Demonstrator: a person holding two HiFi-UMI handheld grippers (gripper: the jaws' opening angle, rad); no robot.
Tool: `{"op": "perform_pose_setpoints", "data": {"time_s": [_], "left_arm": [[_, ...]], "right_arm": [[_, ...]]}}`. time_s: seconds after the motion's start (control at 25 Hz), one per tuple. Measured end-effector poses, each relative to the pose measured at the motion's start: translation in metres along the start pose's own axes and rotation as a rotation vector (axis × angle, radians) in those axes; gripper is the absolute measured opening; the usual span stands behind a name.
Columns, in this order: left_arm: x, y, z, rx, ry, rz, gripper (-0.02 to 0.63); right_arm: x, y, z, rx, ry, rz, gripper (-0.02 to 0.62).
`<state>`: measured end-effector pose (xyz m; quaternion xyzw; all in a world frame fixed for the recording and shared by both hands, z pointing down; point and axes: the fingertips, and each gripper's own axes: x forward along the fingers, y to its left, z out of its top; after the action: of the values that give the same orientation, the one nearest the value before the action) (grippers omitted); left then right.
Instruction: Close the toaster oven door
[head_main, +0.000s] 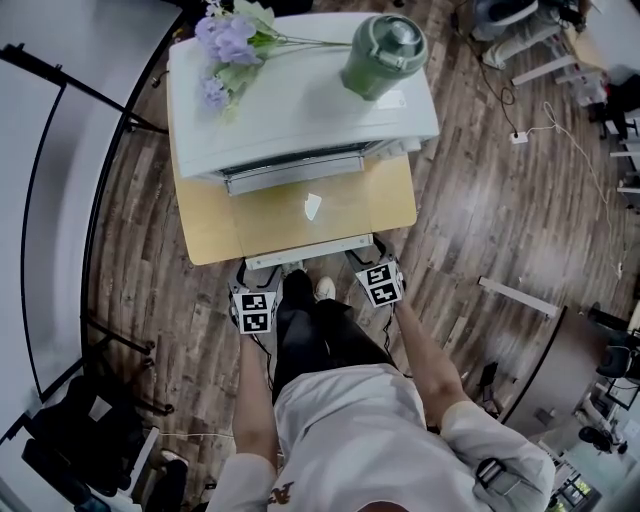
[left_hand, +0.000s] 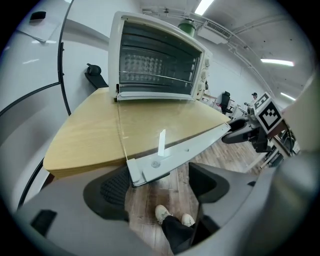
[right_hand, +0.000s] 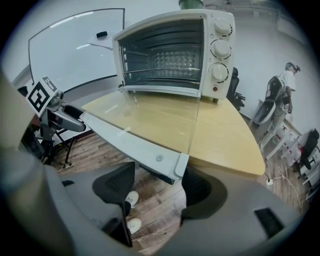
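While the table (head_main: 200, 235) carries the oven (head_main: 290, 110) at 12 o'clock, its door (head_main: 300, 210) lies flat open toward 6. It is glass, stiff and probably light: lift by the metal rail (head_main: 310, 252). Left tongs (left_hand: 160, 186) and right tongs (right_hand: 159, 186) stand released at the rail's ends.

ahead of left gripper (left_hand: 160, 186), right gripper (right_hand: 157, 185): lowered door (left_hand: 180, 150) rim bars | between: legs (head_main: 305, 335) | outward: bare floor (head_main: 480, 240)
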<state>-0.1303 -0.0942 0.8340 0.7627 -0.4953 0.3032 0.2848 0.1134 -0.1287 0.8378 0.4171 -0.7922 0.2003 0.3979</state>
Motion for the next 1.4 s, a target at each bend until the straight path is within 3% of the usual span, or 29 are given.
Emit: {"op": "perform_pose_setpoints", "data": {"time_s": [1.4], "left_arm": [[-0.059,-0.005,0.062,-0.062,-0.180,0.075,0.374]], "right_arm": [[-0.072,0.000,0.058,-0.016,-0.162,0.022,0.273]]}}
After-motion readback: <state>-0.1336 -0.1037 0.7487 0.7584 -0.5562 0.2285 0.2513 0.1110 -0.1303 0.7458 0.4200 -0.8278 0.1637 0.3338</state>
